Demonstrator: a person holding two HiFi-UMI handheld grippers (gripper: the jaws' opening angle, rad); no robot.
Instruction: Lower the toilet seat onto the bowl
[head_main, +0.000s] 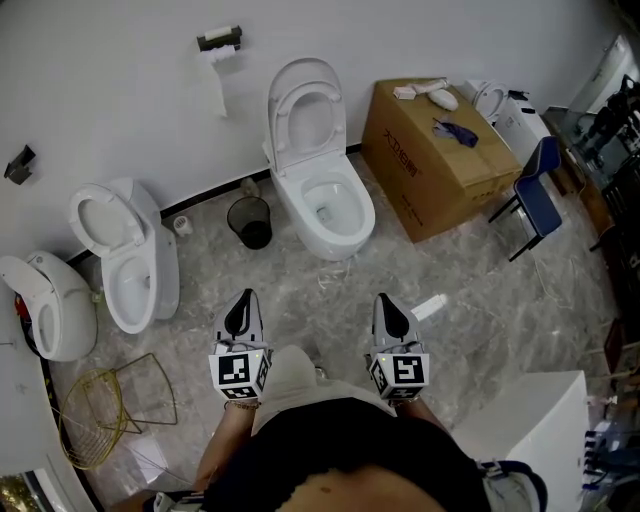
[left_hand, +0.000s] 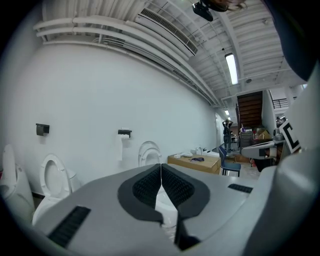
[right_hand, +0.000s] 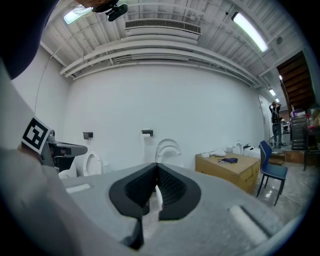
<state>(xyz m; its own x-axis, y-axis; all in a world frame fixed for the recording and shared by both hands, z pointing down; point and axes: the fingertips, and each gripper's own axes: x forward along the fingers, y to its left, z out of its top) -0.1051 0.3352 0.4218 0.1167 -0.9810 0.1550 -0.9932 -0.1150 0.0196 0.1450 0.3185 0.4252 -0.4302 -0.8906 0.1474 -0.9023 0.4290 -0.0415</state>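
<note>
Left gripper (head_main: 245, 297) and right gripper (head_main: 384, 299) are sitting closed, empty; we are judging toilet seat (head_main: 284, 118) stiff, hinged: take top rim.

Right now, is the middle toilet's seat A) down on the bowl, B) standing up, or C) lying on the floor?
B: the seat stands upright behind the bowl, which is left open.
</note>
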